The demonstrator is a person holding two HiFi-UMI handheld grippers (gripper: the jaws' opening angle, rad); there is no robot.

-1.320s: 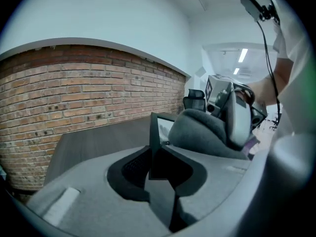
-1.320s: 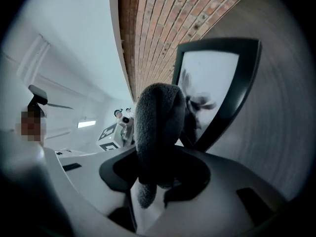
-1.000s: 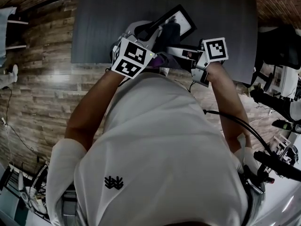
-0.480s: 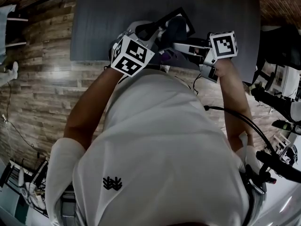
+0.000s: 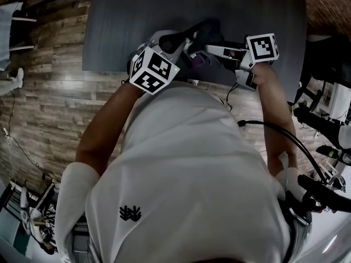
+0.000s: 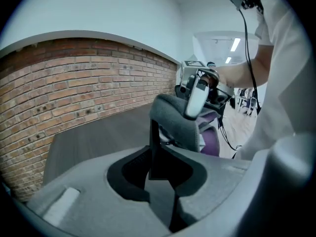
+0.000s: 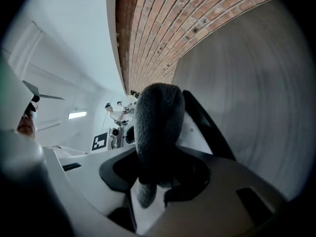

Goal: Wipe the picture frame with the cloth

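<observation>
In the left gripper view, my left gripper is shut on the lower edge of a black picture frame, which it holds upright. A grey cloth lies over the frame's top, pressed there by my right gripper. In the right gripper view, my right gripper is shut on the cloth, and the frame's black edge slants just behind it. From the head view, the cloth hides most of the frame between the left gripper and the right gripper, above the dark table.
The grey table stretches away ahead of both grippers. A wooden floor lies to the left and a brick wall stands behind the table. Stands and equipment crowd the right side. A black cable trails from the right hand.
The cloth has slid up over the frame, so the white picture face seen earlier is now covered. Both grippers have shifted a little farther over the table, the right one more.
</observation>
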